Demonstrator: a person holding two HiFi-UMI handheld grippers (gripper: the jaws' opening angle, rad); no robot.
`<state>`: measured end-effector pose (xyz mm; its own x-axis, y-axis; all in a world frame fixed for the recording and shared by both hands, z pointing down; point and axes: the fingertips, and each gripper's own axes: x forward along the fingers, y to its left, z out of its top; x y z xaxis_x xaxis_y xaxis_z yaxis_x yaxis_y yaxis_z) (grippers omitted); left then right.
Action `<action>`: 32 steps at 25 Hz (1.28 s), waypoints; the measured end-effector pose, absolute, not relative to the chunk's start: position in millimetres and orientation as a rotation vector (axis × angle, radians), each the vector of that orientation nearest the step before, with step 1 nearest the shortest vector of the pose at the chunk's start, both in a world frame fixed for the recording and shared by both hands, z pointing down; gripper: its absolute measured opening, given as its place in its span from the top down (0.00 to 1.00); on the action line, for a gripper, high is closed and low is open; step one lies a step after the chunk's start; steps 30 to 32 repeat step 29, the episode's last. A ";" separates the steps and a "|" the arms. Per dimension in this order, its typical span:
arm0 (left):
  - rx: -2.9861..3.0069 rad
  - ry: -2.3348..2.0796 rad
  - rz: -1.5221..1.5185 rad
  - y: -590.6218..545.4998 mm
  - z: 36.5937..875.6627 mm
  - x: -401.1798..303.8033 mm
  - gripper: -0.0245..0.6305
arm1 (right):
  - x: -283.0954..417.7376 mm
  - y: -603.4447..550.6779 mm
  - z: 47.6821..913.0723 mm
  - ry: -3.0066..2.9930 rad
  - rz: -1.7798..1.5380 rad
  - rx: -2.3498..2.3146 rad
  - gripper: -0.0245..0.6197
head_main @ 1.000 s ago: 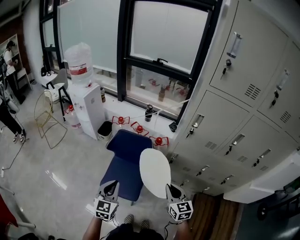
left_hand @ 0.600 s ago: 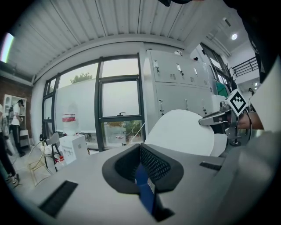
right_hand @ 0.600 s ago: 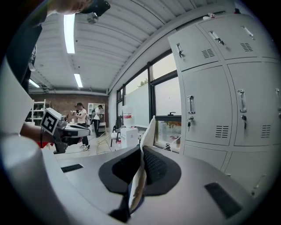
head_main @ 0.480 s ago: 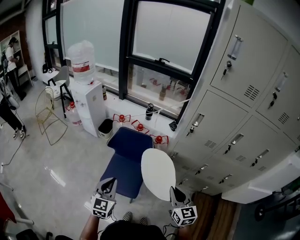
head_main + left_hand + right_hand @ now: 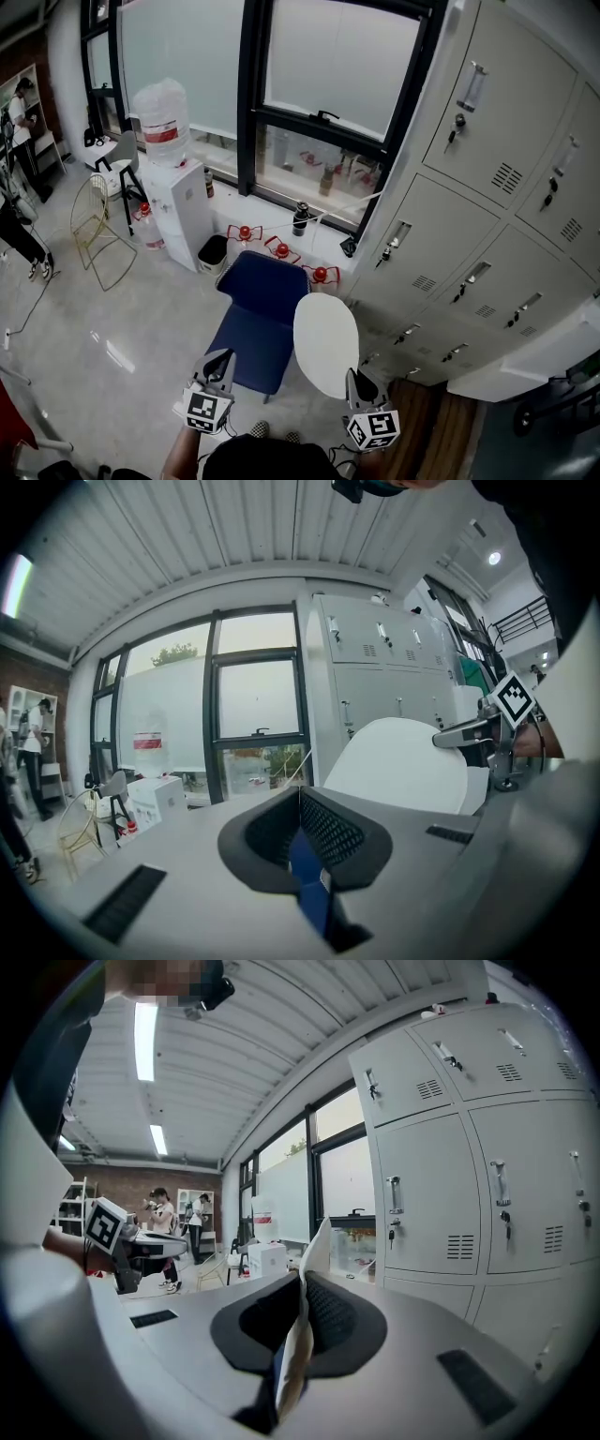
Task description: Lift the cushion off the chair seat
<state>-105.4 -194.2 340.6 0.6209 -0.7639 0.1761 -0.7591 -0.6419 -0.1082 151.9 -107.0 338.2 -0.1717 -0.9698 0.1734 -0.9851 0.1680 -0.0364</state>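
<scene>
The room has a glossy grey floor (image 5: 112, 319), a window wall and grey lockers (image 5: 487, 216) close to the right of the blue chair (image 5: 258, 319). The white oval cushion (image 5: 325, 345) is raised clear of the seat at the chair's right side, with the right tool (image 5: 356, 379) clamped on its near rim. The left tool (image 5: 221, 361) has its jaws together on nothing. Risk: with only one rim gripped, an abrupt tilt could let the cushion slip out or swing against the lockers.
</scene>
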 end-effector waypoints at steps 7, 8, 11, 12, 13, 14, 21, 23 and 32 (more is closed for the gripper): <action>-2.816 1.297 -0.303 -198.9 336.8 -98.2 0.94 | 155.3 -113.1 334.8 -2.311 0.199 1.976 0.90; -2.816 1.295 -0.302 -199.2 336.4 -97.4 0.94 | 156.1 -114.2 334.6 -2.309 0.200 1.980 0.90; -2.818 1.290 -0.297 -199.5 334.8 -96.5 0.94 | 156.0 -117.4 333.8 -2.302 0.189 1.981 0.90; -2.819 1.290 -0.296 -199.2 334.6 -96.8 0.94 | 155.1 -118.2 334.0 -2.299 0.183 1.980 0.90; -2.819 1.289 -0.296 -198.6 334.6 -97.4 0.94 | 154.1 -118.9 334.2 -2.296 0.179 1.979 0.90; -2.819 1.289 -0.296 -198.0 334.8 -98.1 0.94 | 153.0 -119.6 334.4 -2.294 0.176 1.979 0.90; -2.825 1.283 -0.296 -191.3 335.7 -99.7 0.94 | 147.7 -118.5 333.6 -2.302 0.176 1.980 0.90; -2.825 1.281 -0.297 -188.8 335.7 -100.4 0.94 | 146.6 -117.1 333.5 -2.300 0.175 1.978 0.90; -2.824 1.276 -0.293 -184.8 335.7 -102.0 0.94 | 145.6 -114.5 334.8 -2.289 0.181 1.990 0.90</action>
